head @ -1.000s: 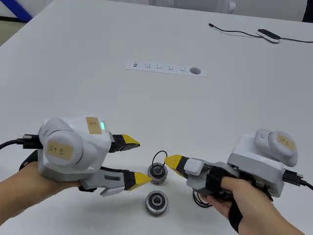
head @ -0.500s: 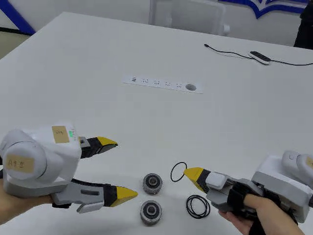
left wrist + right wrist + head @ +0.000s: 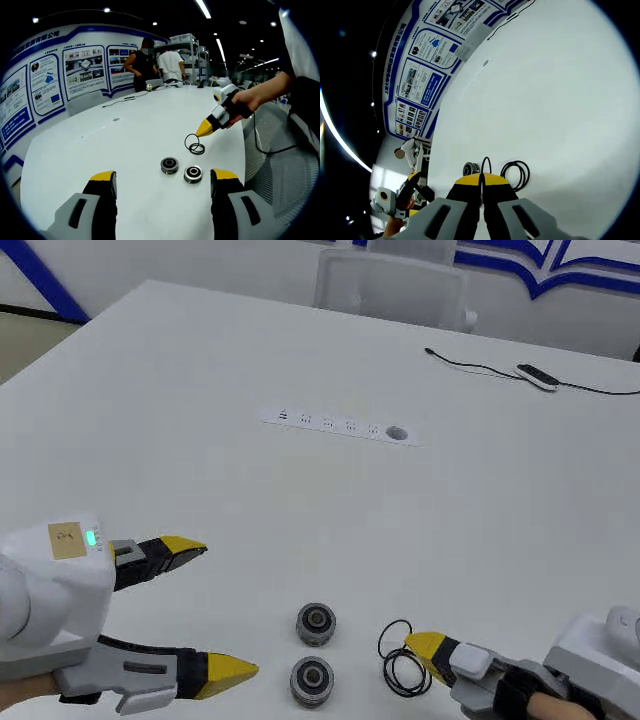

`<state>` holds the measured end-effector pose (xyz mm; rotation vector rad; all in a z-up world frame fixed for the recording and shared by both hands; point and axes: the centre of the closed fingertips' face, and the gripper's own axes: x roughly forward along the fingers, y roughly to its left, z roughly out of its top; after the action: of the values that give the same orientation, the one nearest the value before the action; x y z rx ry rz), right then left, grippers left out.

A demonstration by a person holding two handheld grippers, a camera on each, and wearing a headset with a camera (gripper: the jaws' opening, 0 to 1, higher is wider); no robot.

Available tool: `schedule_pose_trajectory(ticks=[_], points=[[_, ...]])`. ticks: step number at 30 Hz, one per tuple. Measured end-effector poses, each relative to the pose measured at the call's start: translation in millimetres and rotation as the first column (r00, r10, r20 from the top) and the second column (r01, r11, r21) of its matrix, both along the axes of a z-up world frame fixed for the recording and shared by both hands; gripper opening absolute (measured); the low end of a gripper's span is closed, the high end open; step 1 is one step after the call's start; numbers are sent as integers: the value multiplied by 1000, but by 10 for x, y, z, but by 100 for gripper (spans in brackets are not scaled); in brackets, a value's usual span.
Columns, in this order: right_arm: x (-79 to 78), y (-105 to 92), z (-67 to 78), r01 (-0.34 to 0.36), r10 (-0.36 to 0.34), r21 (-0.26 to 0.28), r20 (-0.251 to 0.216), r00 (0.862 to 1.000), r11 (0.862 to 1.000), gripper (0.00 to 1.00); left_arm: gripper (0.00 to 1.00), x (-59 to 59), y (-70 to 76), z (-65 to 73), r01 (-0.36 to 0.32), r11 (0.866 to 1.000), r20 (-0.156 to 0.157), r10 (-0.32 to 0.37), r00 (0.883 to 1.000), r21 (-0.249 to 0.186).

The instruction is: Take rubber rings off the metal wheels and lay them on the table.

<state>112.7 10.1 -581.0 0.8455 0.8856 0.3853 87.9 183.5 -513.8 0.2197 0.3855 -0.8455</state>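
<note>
The white table (image 3: 300,500) runs far back to a chair (image 3: 390,285). A power strip (image 3: 340,426) lies mid-table, with a corded device (image 3: 538,374) at the far right.

At the near left the left gripper (image 3: 210,610) hovers with its yellow-tipped jaws wide apart and nothing between them. At the near right the right gripper (image 3: 428,646) has its jaws pressed tip to tip on the thin edge of the held rubber ring (image 3: 397,621) (the right gripper view shows the ring's arc rising straight out of the seam).

Between the grippers two bare metal wheels lie flat, the far wheel (image 3: 316,623) just beyond the near wheel (image 3: 312,679).

Right of them, two loose rubber rings (image 3: 405,672) overlap on the table, touching the held one.
</note>
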Motion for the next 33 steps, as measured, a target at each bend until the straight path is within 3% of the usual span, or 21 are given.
schedule_pose_trajectory(ticks=[4, 9, 15, 19, 25, 27, 29, 32, 33], points=[[-2, -90, -147, 12, -13, -33, -26, 1000, 999, 2, 85, -16, -32, 89, -8, 999, 8, 8, 1000, -43], [-19, -150, -229, 19, -22, -68, -46, 999, 997, 2, 87, -26, -33, 121, -14, 999, 10, 15, 1000, -45], [-40, -203, -290, 2, -6, -146, -28, 1000, 989, 2, 87, -36, -19, 126, -28, 998, 8, 28, 1000, -59], [-32, -221, -259, -10, 13, -198, 14, 1000, 980, 10, 88, -59, -28, 94, -23, 998, 4, 23, 1000, -50], [-29, -254, -171, -24, 38, -231, 57, 998, 973, 12, 88, -83, -7, 45, -31, 999, -1, 31, 1000, -36], [-4, -295, -130, -21, 48, -259, 97, 994, 966, 12, 88, -98, -5, 34, -33, 999, -4, 33, 999, -36], [42, -339, -63, -15, 66, -295, 163, 984, 955, 13, 88, -108, 4, 32, -37, 999, -4, 37, 999, -38], [62, -352, 21, -24, 103, -330, 223, 969, 944, 16, 89, -113, 30, 27, -46, 998, -5, 45, 999, -42], [77, -368, 54, -31, 131, -361, 255, 958, 932, 17, 89, -112, 43, 24, -50, 998, -5, 50, 999, -43]])
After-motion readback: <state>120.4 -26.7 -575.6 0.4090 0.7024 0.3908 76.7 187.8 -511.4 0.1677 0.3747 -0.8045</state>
